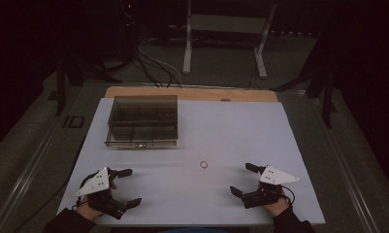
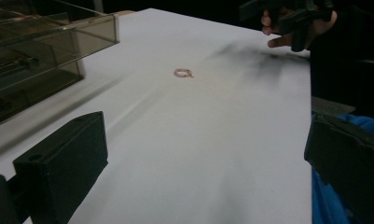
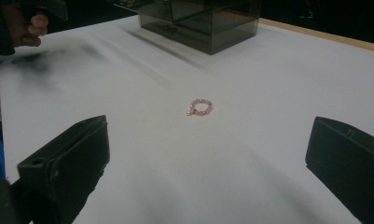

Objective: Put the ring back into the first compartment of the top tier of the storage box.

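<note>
Both black two-jaw tongs sit wide and empty: left gripper (image 1: pixel 125 186), right gripper (image 1: pixel 242 179). The small pink beaded ring (image 1: pixel 203 165) lies at the right's ten o'clock, nearer it. Farther, at eleven o'clock, stands the smoky compartmented plastic box (image 1: pixel 142 121).

The worktop (image 1: pixel 240 131) is a white sheet with a wooden strip along its far edge. A smoked transparent compartment box (image 1: pixel 142 121) stands beyond the left claw (image 1: pixel 125 187). A small beaded ring (image 1: pixel 203 164) lies between both claws, nearer the right claw (image 1: pixel 244 179).
</note>
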A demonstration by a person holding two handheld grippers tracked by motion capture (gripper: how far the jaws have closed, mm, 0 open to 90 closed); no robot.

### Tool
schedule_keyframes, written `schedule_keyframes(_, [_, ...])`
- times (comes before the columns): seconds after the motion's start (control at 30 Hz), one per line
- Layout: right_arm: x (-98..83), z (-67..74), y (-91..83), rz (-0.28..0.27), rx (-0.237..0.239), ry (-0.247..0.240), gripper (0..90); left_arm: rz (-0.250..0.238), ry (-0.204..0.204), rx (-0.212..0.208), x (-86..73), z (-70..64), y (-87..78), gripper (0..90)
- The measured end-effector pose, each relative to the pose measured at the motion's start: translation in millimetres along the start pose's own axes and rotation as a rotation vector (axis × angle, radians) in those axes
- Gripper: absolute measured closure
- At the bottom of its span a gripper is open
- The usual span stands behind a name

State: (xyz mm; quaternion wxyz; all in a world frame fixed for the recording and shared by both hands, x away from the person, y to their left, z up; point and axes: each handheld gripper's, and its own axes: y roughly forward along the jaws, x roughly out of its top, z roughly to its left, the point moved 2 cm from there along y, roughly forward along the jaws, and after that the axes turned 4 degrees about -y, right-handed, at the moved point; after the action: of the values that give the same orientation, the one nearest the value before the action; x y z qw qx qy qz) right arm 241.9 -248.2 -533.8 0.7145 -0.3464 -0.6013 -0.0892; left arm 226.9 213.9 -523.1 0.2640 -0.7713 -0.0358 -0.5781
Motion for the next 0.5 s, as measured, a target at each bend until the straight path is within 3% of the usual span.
schedule_keyframes(0.17, [-0.5,0.2,0.9,0.005,0.000,-0.001,0.0,-0.002,-0.006,-0.020,9.2,0.2,2.3,1.0])
schedule_keyframes(0.5, [-0.4,-0.5,1.0,-0.003,-0.003,0.004,0.0,0.010,0.021,-0.036,30.0,2.3,7.3,1.0])
